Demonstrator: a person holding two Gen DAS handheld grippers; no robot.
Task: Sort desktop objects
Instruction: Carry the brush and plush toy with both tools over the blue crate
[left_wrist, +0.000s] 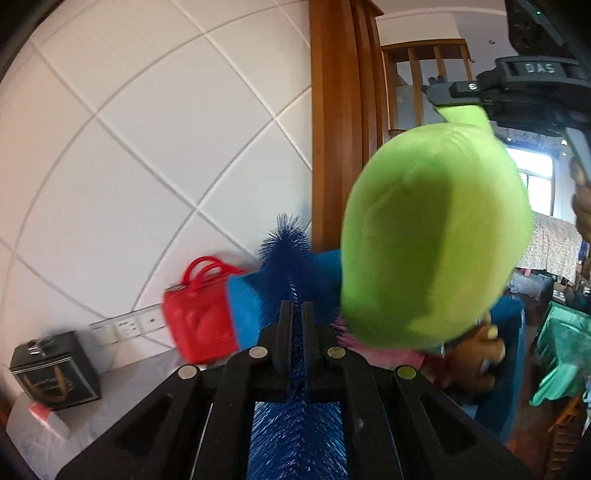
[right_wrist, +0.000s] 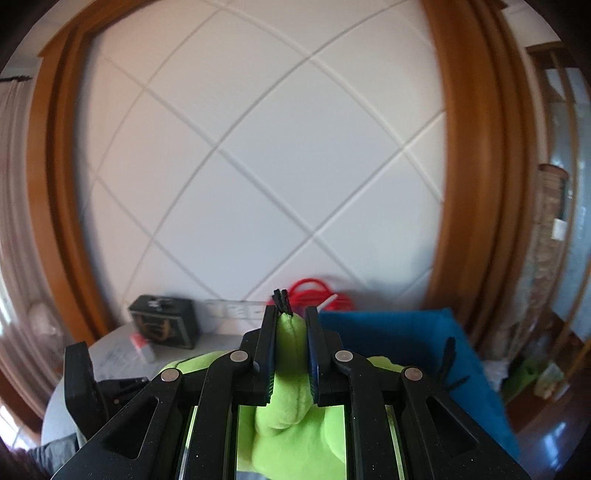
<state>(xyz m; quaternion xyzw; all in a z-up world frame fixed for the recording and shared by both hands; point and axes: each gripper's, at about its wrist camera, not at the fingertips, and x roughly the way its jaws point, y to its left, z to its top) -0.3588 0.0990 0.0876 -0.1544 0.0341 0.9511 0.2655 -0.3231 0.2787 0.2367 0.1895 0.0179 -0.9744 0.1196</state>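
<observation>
In the left wrist view the left gripper (left_wrist: 296, 325) fills the bottom centre of the frame, its two black fingers (left_wrist: 285, 332) pressed nearly together on the stem of a blue bristle brush (left_wrist: 286, 258), whose spiky head pokes up just above the fingertips while more bristles show below, between the gripper's arms. To the right, taking up much of the middle and right of that frame, hangs a lime-green plush toy (left_wrist: 432, 236), held from its narrow upper end by the right gripper (left_wrist: 448, 101), which enters from the upper right corner (the exact contact there is partly hidden by the toy's own fabric). Behind the brush a blue fabric bin (left_wrist: 243, 310) stands at lower centre, with a red toy handbag (left_wrist: 199, 317) just beside it on the left and a brown plush (left_wrist: 476, 354) low at the right, tucked under the green toy. A dark box (left_wrist: 55, 369) sits on the grey tabletop (left_wrist: 122, 391) at lower left, near a small red-and-white item (left_wrist: 48, 417) that is too blurred to name. In the right wrist view the right gripper (right_wrist: 291, 350) sits at bottom centre, pinching a fold of the lime-green plush toy (right_wrist: 291, 406) between its fingers (right_wrist: 267, 354); the toy's body bulges below them. The blue fabric bin (right_wrist: 391, 339) lies right of centre, and the red toy handbag (right_wrist: 317, 293) peeks out behind the fingertips against the white panelled wall (right_wrist: 258, 147), the dark box (right_wrist: 164, 321) to the left.
</observation>
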